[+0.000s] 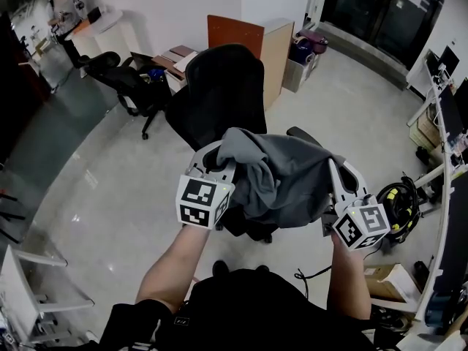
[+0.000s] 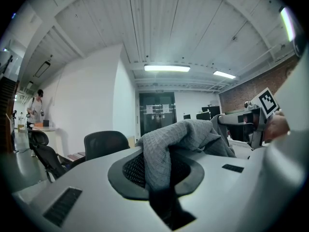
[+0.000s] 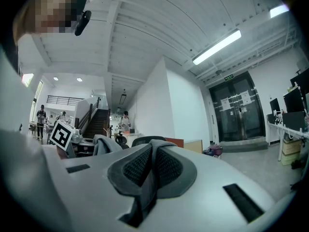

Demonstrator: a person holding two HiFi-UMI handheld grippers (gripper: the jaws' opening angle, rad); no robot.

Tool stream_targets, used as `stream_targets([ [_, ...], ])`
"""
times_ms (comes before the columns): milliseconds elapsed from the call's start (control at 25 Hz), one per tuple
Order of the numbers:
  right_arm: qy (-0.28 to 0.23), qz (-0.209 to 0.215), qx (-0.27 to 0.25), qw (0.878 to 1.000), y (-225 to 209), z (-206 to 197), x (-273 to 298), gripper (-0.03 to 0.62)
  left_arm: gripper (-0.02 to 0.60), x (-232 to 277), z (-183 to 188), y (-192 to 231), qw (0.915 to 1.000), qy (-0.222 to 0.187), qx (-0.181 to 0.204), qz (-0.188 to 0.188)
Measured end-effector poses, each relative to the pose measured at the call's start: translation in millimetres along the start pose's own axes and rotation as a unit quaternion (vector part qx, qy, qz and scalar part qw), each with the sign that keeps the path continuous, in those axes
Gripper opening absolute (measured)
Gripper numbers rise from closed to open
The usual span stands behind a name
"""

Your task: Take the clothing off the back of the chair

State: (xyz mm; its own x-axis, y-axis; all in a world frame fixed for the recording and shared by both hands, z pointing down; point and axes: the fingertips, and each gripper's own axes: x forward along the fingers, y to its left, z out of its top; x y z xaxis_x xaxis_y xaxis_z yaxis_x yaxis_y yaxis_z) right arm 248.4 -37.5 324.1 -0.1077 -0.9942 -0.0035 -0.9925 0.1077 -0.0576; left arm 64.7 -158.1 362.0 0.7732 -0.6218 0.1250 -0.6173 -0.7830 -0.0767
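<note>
Fingers (image 2: 126, 172) of the left gripper (image 2: 157, 170) are clamped on a thick fold of the garment (image 2: 193, 134), which bulges up out of the black, dimpled rubber pads. The right gripper (image 3: 150, 170) has its fingers (image 3: 170, 170) pressed nearly together, nipping only a thin grey edge of the same cloth. Both grippers have smooth, rounded white shells, and each carries one cube: two cubes (image 1: 203, 202) in all, white with black square markers.

One garment is in play: grey, soft, with a fine waffle knit. It hangs bunched and sagging between the two grippers, held up off the back of the chair (image 1: 219, 93). That chair has a black, curved, mesh-like back that stands uncovered just beyond the cloth. A second chair (image 1: 121, 79), also black, stands further off on the glossy pale floor (image 1: 110, 189). One person (image 1: 64, 9) stands at a far desk.
</note>
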Motion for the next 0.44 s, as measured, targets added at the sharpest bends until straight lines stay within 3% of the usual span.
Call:
stream_targets([
  [440,0.006,0.004,0.003,1.000,1.1,-4.3,-6.5,0.020,0.055,-4.8,0.3,-1.0,1.0000,0.004,0.002,0.003],
])
